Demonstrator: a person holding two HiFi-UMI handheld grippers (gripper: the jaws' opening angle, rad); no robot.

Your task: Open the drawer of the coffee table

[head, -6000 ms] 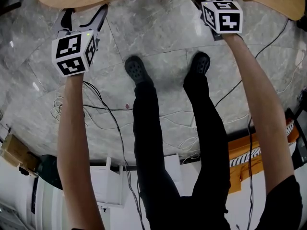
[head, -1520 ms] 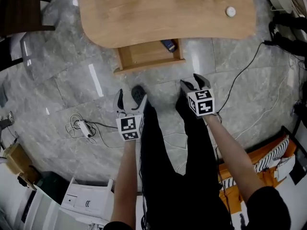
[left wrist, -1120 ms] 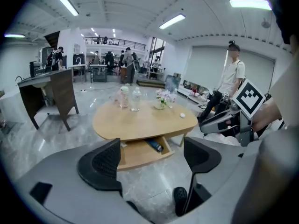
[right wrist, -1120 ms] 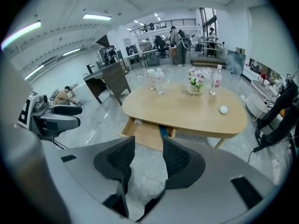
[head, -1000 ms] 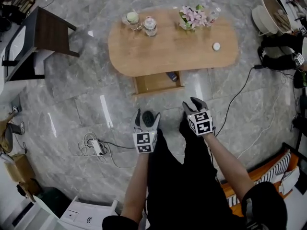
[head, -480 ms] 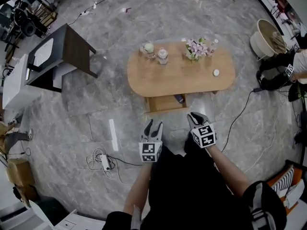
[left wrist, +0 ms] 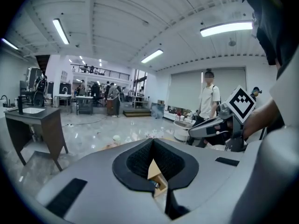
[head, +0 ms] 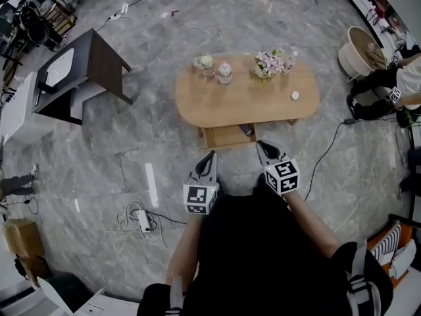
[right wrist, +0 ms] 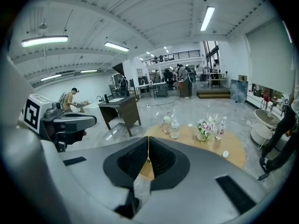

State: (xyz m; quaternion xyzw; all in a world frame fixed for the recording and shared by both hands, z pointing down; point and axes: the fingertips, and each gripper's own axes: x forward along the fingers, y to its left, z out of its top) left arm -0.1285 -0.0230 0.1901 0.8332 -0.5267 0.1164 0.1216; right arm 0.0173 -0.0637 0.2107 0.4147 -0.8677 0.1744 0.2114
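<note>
The oval wooden coffee table (head: pixel 247 101) stands on the grey stone floor, and its drawer (head: pixel 227 135) is pulled out toward me with a small dark thing inside. Both grippers hang in the air above the floor, short of the drawer and touching nothing. My left gripper (head: pixel 210 157) has its jaws shut and empty; in its own view the pads (left wrist: pixel 140 160) meet, with the drawer (left wrist: pixel 158 180) showing below them. My right gripper (head: pixel 262 145) is shut and empty too, its pads (right wrist: pixel 159 157) together in front of the table (right wrist: pixel 205 141).
On the tabletop stand flowers (head: pixel 268 63), two glass jars (head: pixel 223 71) and a small white thing (head: pixel 295 95). A dark side desk (head: pixel 85 64) stands at the left. A power strip with cables (head: pixel 141 221) lies on the floor. A basket (head: pixel 360 51) and a person (head: pixel 395 84) are at the right.
Both grippers have risen and pulled back from the open drawer while their jaws closed. The head view has lifted, so the table looks smaller and farther away.
</note>
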